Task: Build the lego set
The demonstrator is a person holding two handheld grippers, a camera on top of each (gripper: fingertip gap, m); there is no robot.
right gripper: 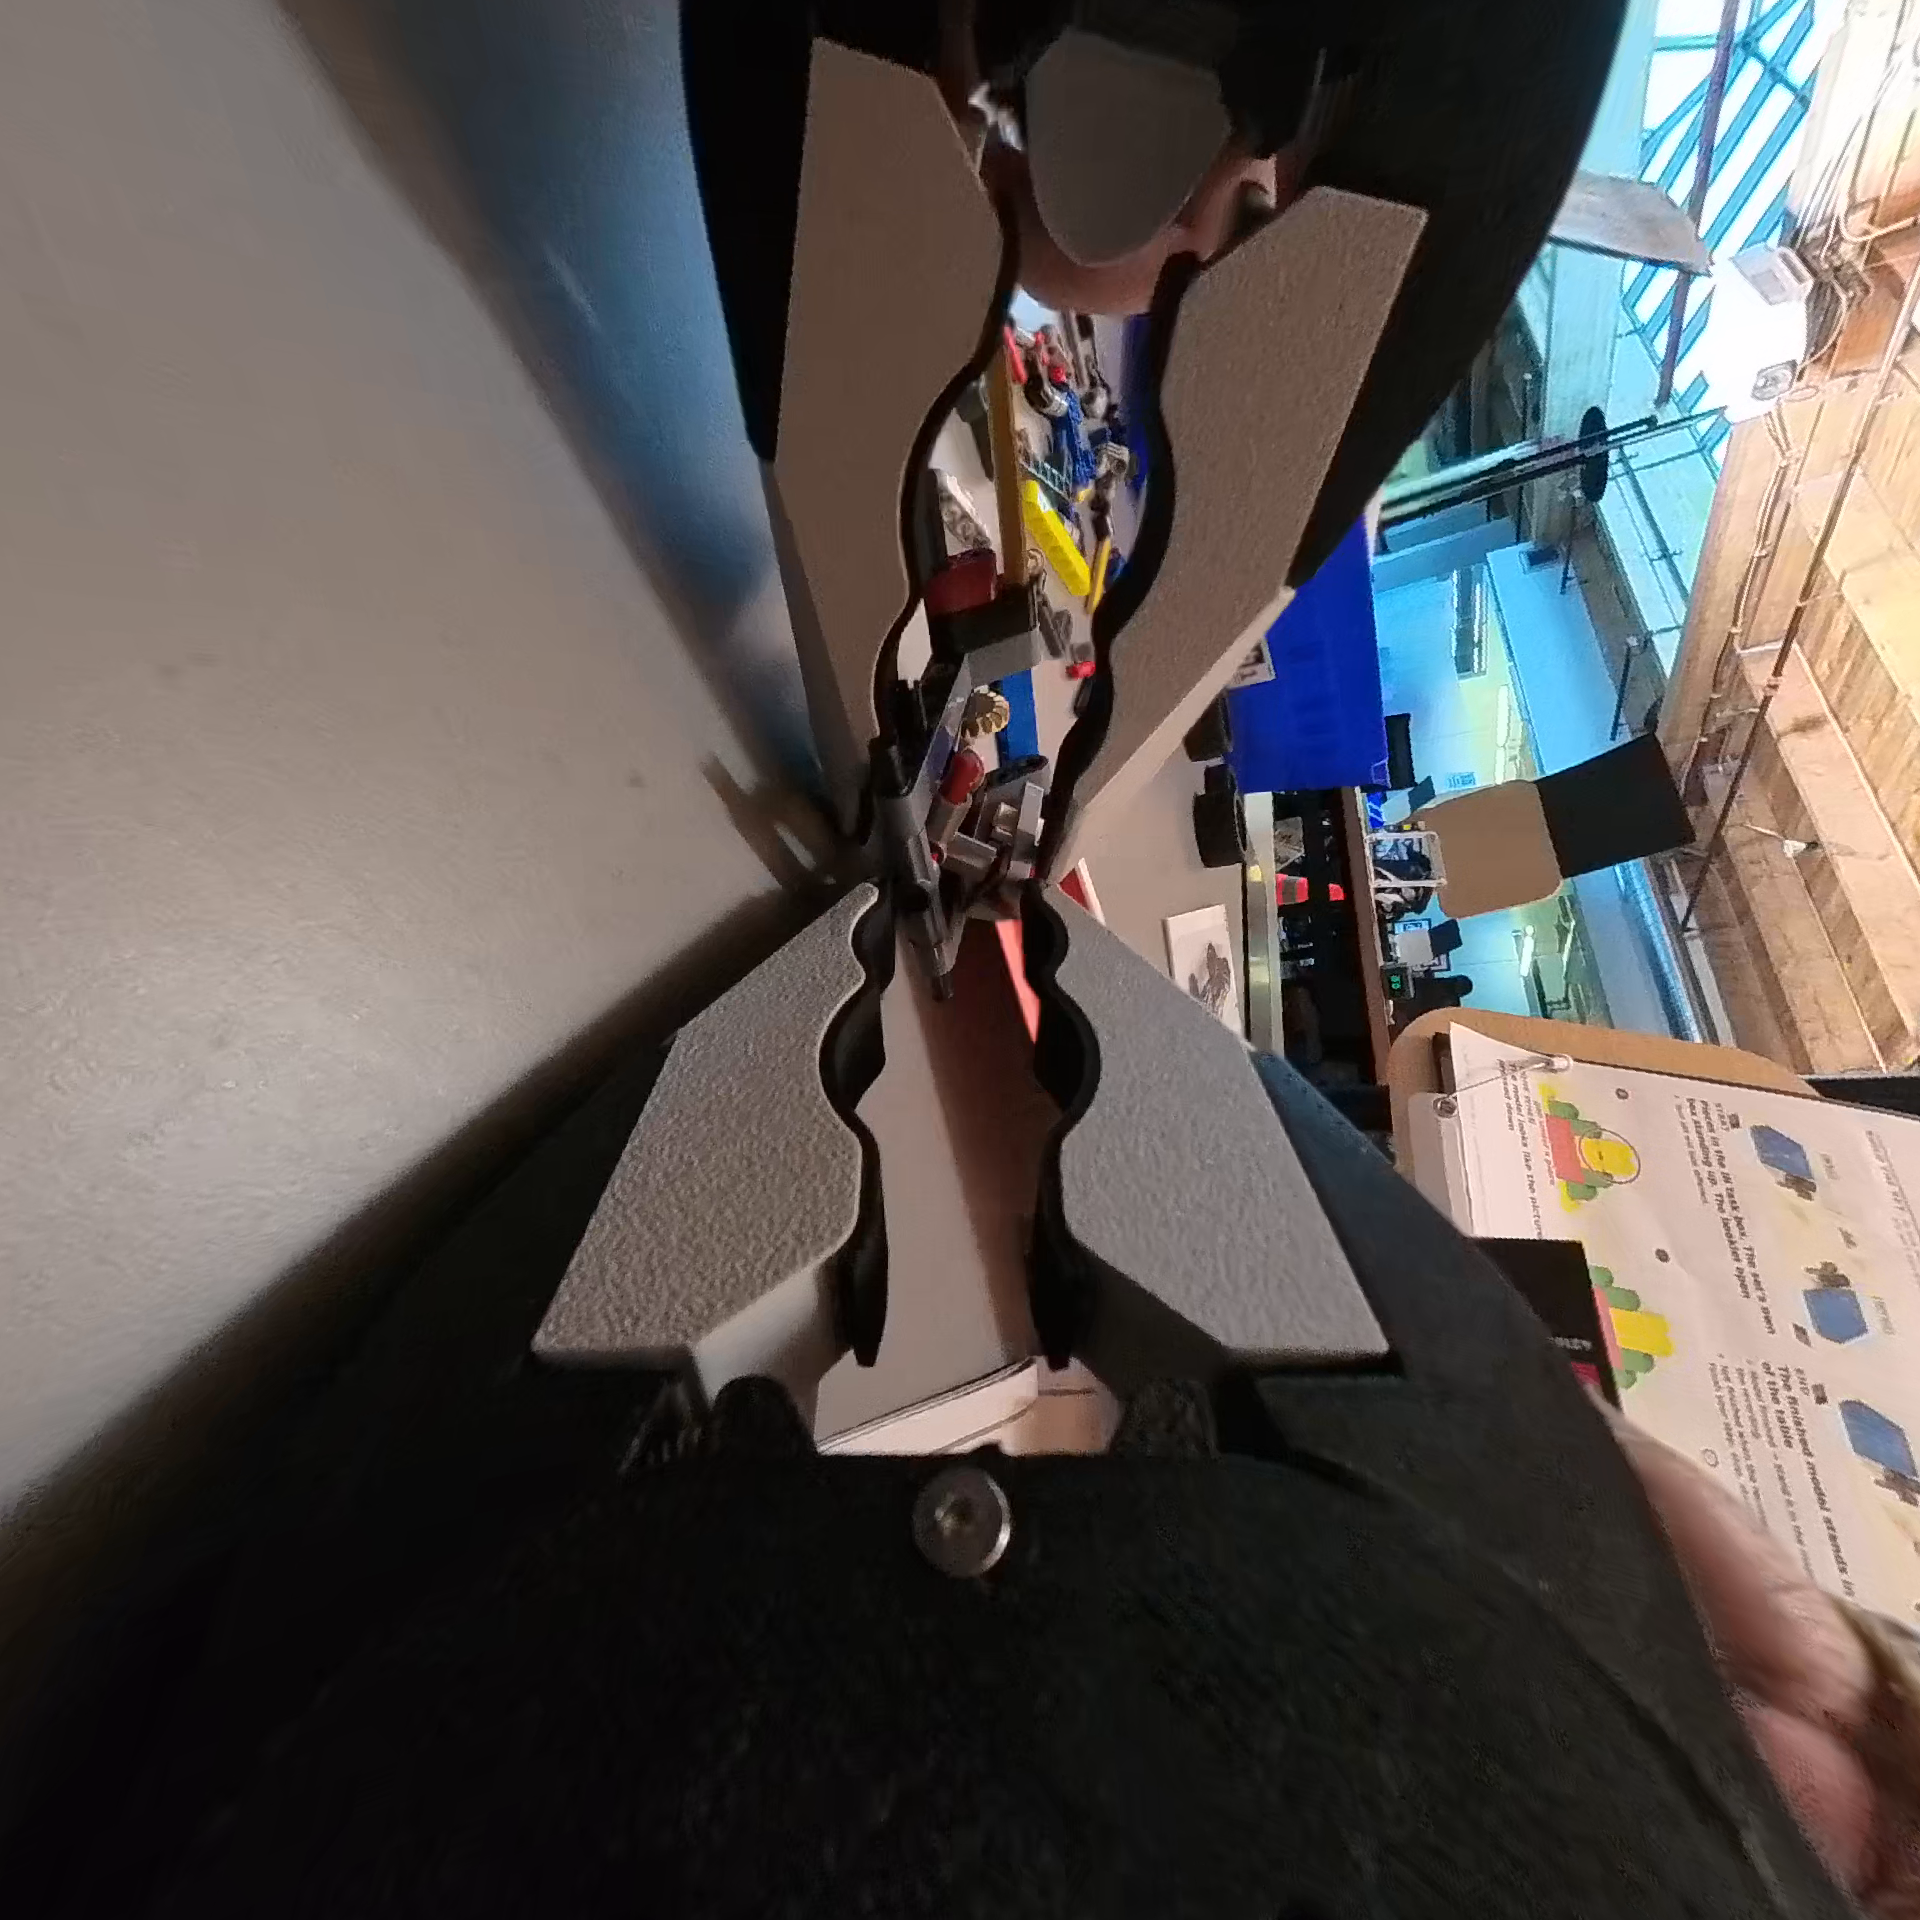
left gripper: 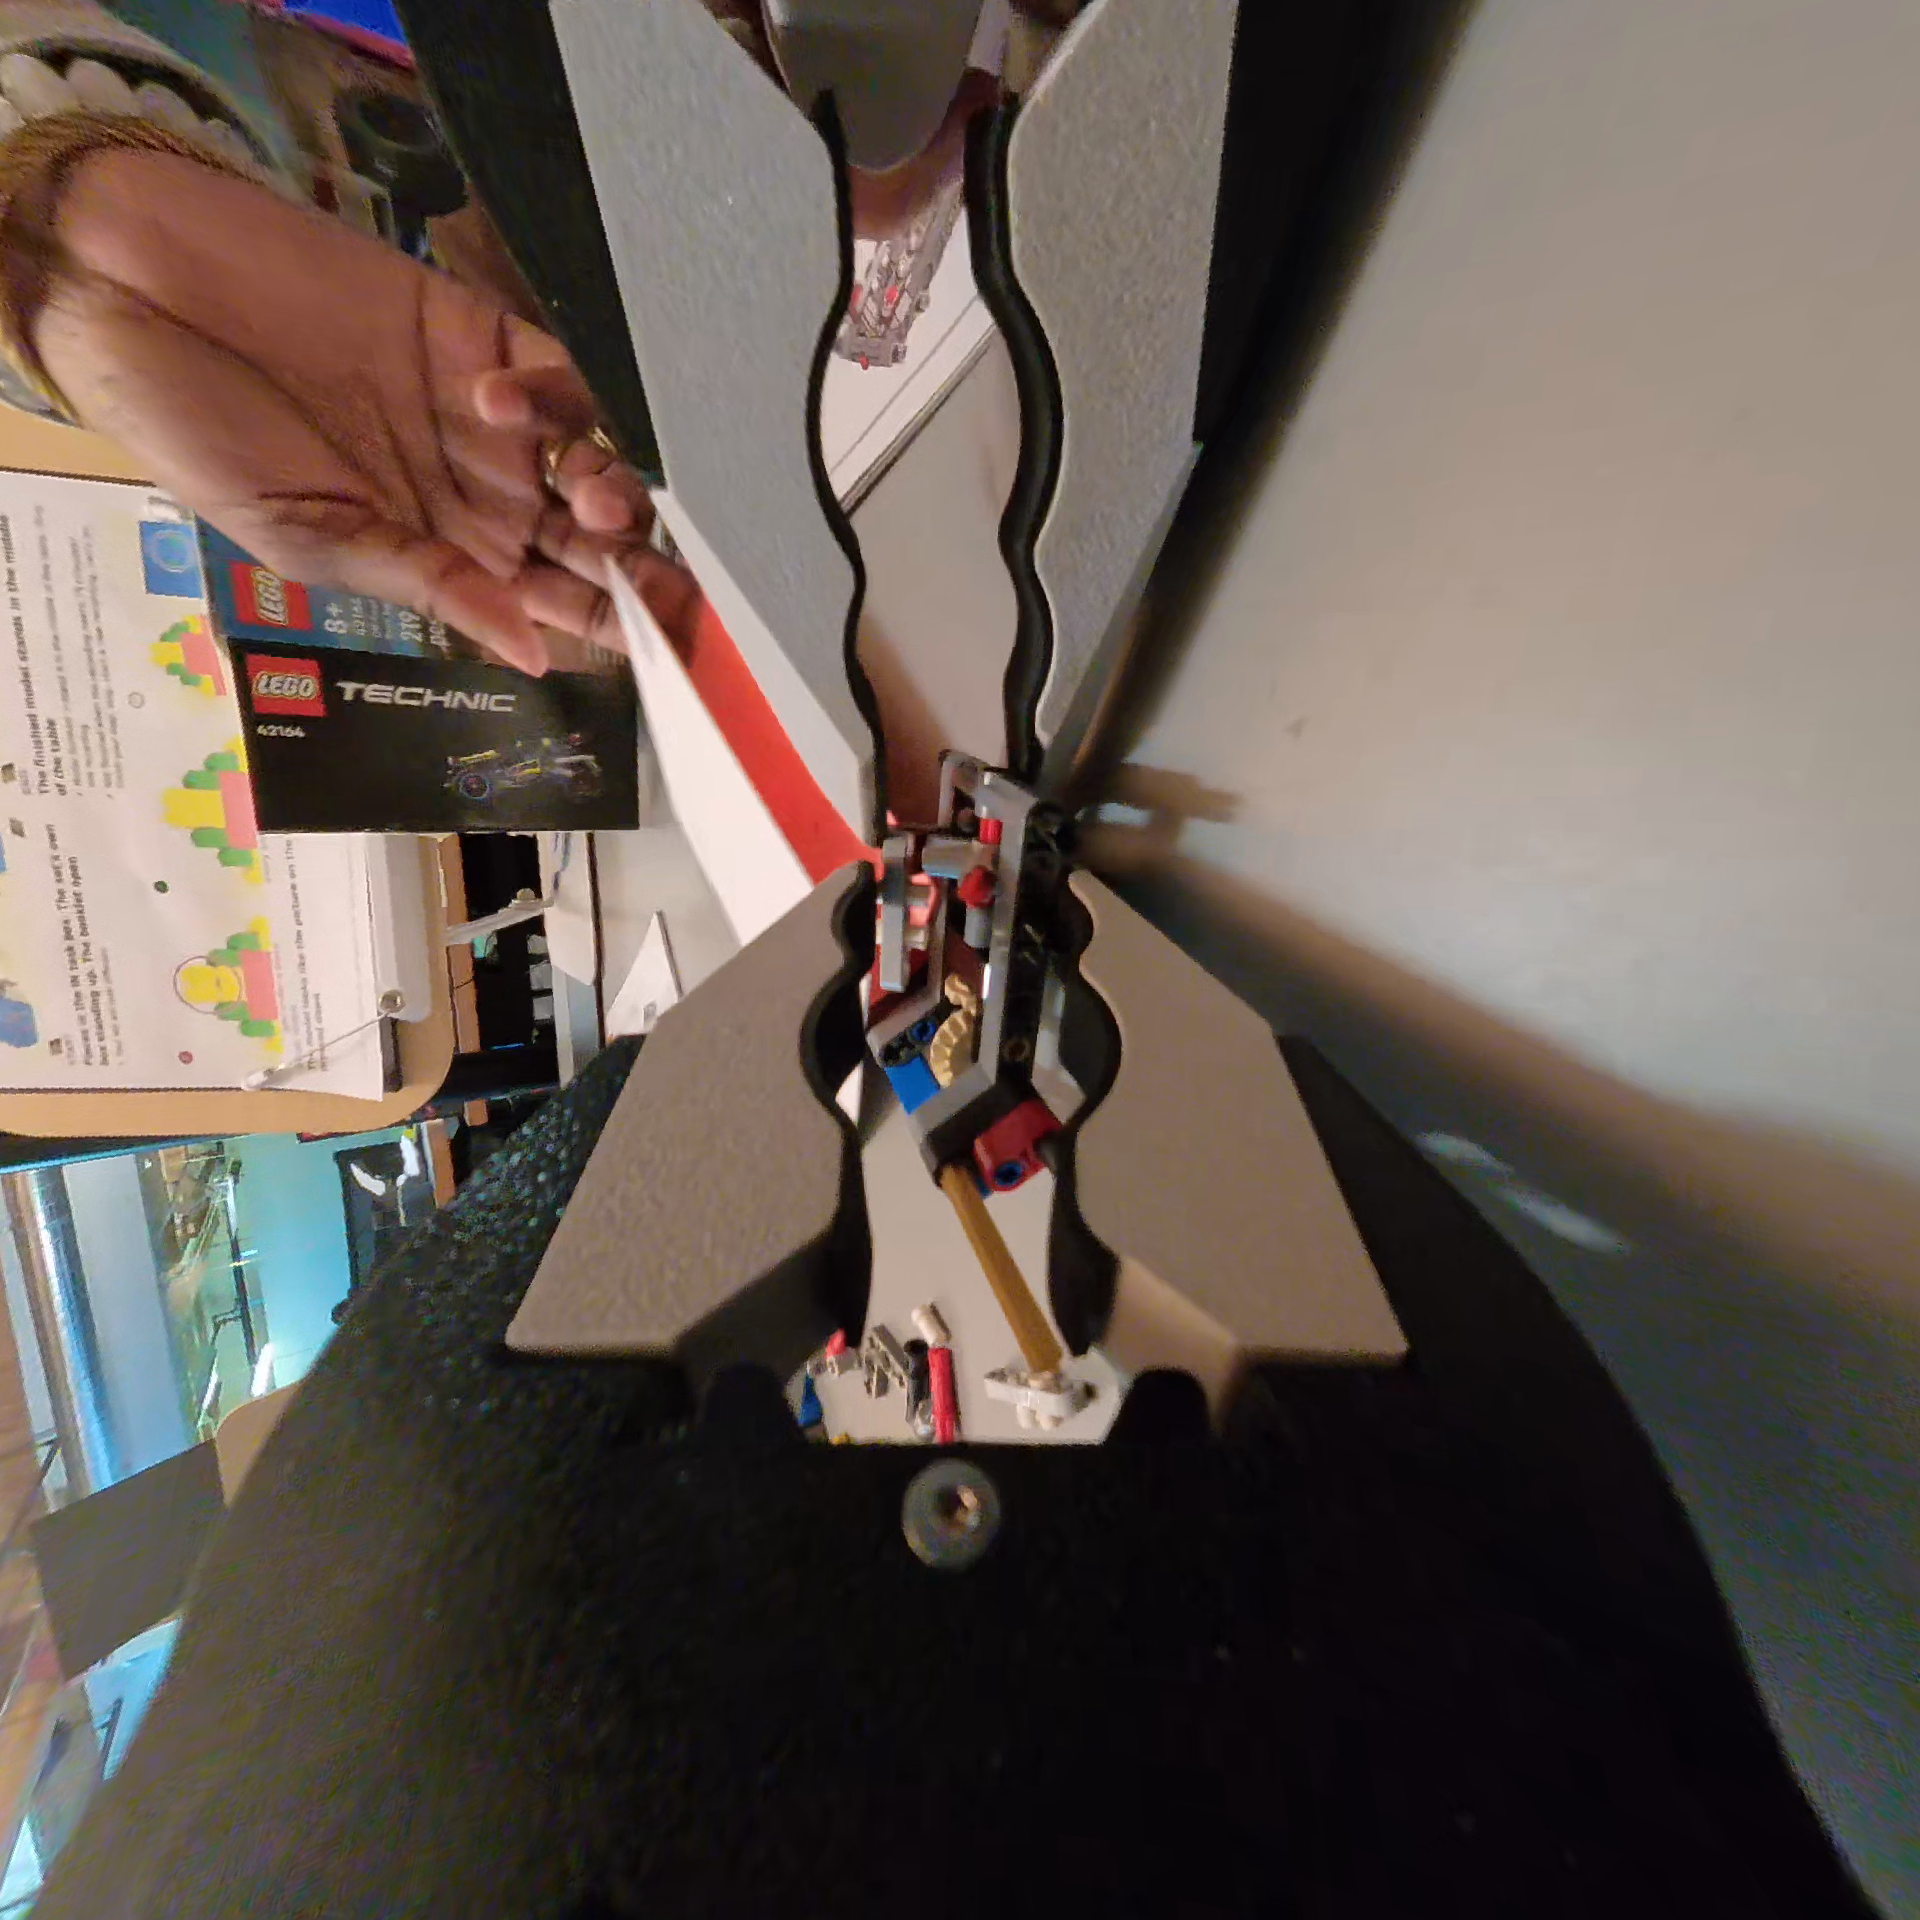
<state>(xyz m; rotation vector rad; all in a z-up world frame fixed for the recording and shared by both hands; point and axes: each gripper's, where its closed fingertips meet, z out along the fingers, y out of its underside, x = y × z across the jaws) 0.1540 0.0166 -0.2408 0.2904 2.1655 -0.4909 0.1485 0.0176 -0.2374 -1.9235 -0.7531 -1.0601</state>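
A small Lego assembly [left gripper: 1003, 935] of grey beams, red and blue pins and a tan gear hangs in the air between my two grippers, which face each other tip to tip. My left gripper [left gripper: 971, 883] is shut on the assembly's body. A tan axle [left gripper: 1003, 1273] sticks out of it toward the left wrist camera. My right gripper [right gripper: 956, 904] is shut on the assembly's narrow far end [right gripper: 925, 883]. The right gripper also shows in the left wrist view [left gripper: 961, 764], coming in from above. In the right wrist view the left gripper [right gripper: 940, 831] holds the assembly [right gripper: 997, 634].
Loose Lego parts [left gripper: 914, 1361] lie on the white table, with a bigger pile in the right wrist view [right gripper: 1070, 436]. A hand [left gripper: 343, 416] touches a white-and-red booklet [left gripper: 675, 675]. The black set box [left gripper: 436, 727] and a printed sheet [left gripper: 125, 790] are at the left. Only a small space, under 4 cm, lies between the two pairs of fingers.
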